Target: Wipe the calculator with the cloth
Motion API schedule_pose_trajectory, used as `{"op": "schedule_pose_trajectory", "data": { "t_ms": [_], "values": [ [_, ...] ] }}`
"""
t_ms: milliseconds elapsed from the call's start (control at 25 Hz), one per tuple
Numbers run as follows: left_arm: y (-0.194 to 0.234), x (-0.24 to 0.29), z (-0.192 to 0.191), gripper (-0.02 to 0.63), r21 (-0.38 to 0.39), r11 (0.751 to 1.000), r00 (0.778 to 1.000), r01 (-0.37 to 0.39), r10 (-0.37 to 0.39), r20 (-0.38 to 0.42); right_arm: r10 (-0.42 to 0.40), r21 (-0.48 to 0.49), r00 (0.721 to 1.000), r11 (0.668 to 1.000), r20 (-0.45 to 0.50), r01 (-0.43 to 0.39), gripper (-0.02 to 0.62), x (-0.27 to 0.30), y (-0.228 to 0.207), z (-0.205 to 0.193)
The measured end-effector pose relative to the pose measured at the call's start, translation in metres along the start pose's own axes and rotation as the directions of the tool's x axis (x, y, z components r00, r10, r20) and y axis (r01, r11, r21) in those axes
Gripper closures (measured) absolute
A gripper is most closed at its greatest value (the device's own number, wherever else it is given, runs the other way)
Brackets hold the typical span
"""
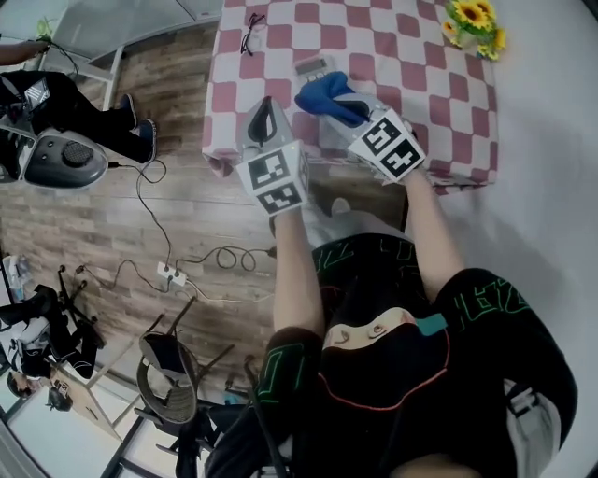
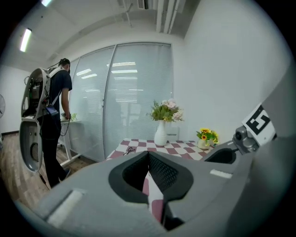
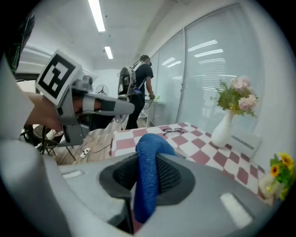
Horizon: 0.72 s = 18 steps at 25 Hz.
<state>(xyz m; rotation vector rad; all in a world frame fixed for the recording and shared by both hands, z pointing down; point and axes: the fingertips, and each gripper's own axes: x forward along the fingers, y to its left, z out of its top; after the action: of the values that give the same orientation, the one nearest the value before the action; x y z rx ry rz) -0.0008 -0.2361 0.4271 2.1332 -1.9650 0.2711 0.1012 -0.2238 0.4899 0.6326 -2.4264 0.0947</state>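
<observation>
In the head view a small grey calculator [image 1: 312,65] lies on the red-and-white checked table [image 1: 420,75], just beyond both grippers. My right gripper [image 1: 344,108] is shut on a blue cloth [image 1: 329,96], which bulges out past the jaws above the table's near edge. The right gripper view shows the cloth [image 3: 149,176] clamped between the dark pads of the right gripper [image 3: 147,162] and hanging down. To its left, my left gripper [image 1: 266,107] is shut with nothing in it. In the left gripper view the left gripper [image 2: 149,156] has its pads together. Neither gripper view shows the calculator.
A pair of glasses [image 1: 251,21] lies at the table's far left and a pot of yellow flowers [image 1: 475,22] at its far right. A white vase of flowers [image 2: 162,125] stands at the back. Left of the table, a person [image 2: 52,115] stands on wooden floor with cables [image 1: 177,266].
</observation>
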Motion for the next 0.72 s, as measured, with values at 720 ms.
{"op": "schedule_pose_trajectory", "data": {
  "t_ms": [720],
  "values": [
    [-0.006,-0.013,0.117,0.597,0.062,0.998,0.972,-0.021,0.006,0.234,-0.459,0.434,0.832,0.848,0.311,0.305,0.518,-0.120,-0.139,0.095]
  ]
}}
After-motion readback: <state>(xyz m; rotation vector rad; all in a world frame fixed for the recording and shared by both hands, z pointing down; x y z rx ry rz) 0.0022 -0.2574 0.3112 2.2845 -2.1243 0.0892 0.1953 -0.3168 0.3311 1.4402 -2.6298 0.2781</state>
